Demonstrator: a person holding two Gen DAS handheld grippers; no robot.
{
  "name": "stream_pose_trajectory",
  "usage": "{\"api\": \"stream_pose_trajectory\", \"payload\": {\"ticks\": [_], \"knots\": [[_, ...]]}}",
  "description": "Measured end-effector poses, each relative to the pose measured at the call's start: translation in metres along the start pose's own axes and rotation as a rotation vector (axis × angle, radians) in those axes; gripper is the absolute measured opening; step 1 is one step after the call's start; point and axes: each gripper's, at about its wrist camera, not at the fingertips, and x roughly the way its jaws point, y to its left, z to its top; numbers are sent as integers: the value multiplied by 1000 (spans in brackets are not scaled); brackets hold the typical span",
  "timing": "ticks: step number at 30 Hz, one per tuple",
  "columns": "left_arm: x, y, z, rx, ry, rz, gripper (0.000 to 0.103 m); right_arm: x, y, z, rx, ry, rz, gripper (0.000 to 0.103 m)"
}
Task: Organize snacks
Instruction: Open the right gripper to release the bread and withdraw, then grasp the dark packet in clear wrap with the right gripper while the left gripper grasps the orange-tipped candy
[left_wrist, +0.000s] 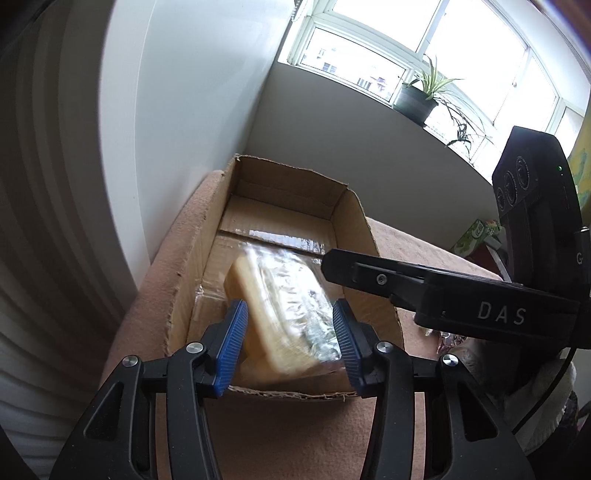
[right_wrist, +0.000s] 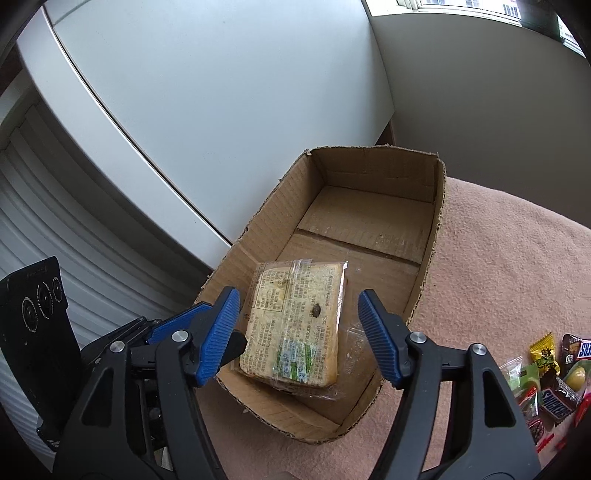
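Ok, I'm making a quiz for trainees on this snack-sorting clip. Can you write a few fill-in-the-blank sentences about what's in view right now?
1. The wrapped sandwich lies inside the ____ box.
2. The loose candies lie on the pink blanket, ____ the box.
3. The right gripper has its jaws ____, clear of the sandwich.
4. A potted ____ stands on the windowsill.

Missing words: cardboard; outside; open; plant

Bench (right_wrist: 517, 266) covered in pinkish-beige cloth, set against white wall. Open cardboard box (right_wrist: 432, 236) with ragged cut edges stands on cloth at wall end. Loose pile of wrapped snacks (right_wrist: 546, 376) lies on cloth right of box, apart from it: Snickers bars, yellow candy, green packets.
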Motion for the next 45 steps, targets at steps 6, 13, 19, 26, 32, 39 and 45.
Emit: {"api": "stream_pose_trajectory", "payload": {"ticks": [6, 13, 19, 26, 32, 39, 45], "knots": [[-13, -5, 4, 2, -21, 1, 46, -26, 5, -7, -34, -38, -16, 72], [-36, -26, -2, 30, -58, 2, 46, -65, -2, -31, -54, -81, -55, 79], [-50, -50, -14, 63, -73, -7, 47, -110, -28, -58, -54, -112, -95, 85], [-55, -82, -34, 99, -77, -35, 52, -160, -73, -95, -36, -161, -157, 98], [-49, -111, -57, 134, -54, -54, 56, -185, -117, -129, 36, -157, -218, 98], [-28, -145, -84, 178, 25, -103, 58, -204, -166, -170, 164, -149, -268, 98], [-13, -158, -101, 195, 76, -118, 58, -210, -195, -186, 213, -134, -293, 98]]}}
